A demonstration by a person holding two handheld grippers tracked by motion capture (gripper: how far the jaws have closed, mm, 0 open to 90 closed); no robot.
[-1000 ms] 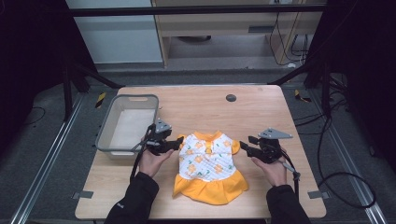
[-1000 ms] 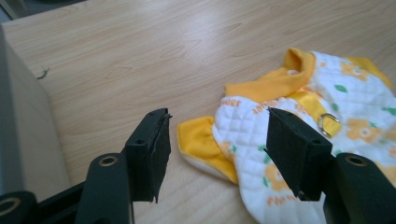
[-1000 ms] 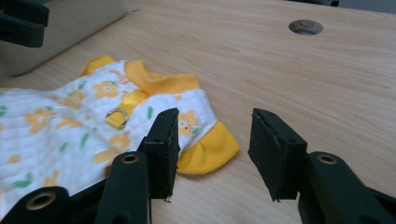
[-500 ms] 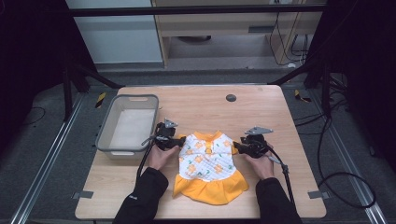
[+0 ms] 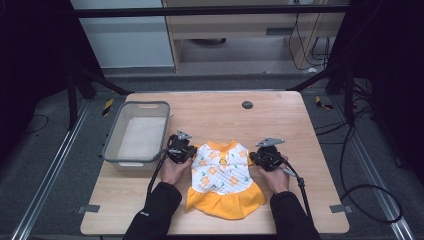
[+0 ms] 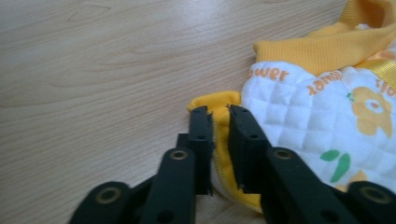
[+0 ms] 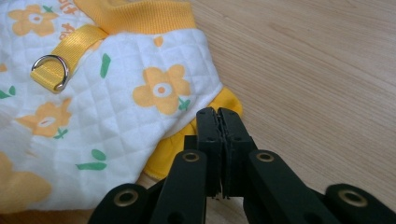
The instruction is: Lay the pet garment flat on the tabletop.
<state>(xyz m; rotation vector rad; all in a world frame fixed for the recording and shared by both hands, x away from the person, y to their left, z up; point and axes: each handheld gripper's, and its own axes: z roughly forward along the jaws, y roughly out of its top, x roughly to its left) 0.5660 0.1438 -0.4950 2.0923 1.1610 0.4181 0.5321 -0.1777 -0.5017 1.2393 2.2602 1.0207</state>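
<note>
Fabric this soft and light should drape once lifted, so the small dress (image 5: 220, 175), flat at the near middle of the surface (image 5: 280, 115), is pinched by left gripper (image 6: 219, 116) and right gripper (image 7: 218, 116), jaws just closed, on its yellow sleeve edges.

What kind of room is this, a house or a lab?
Probably a lab or workshop set up for recording. A wooden table stands inside a dark metal frame, cables trail over the grey floor, and hand-held grippers work on a small yellow dress.
</note>
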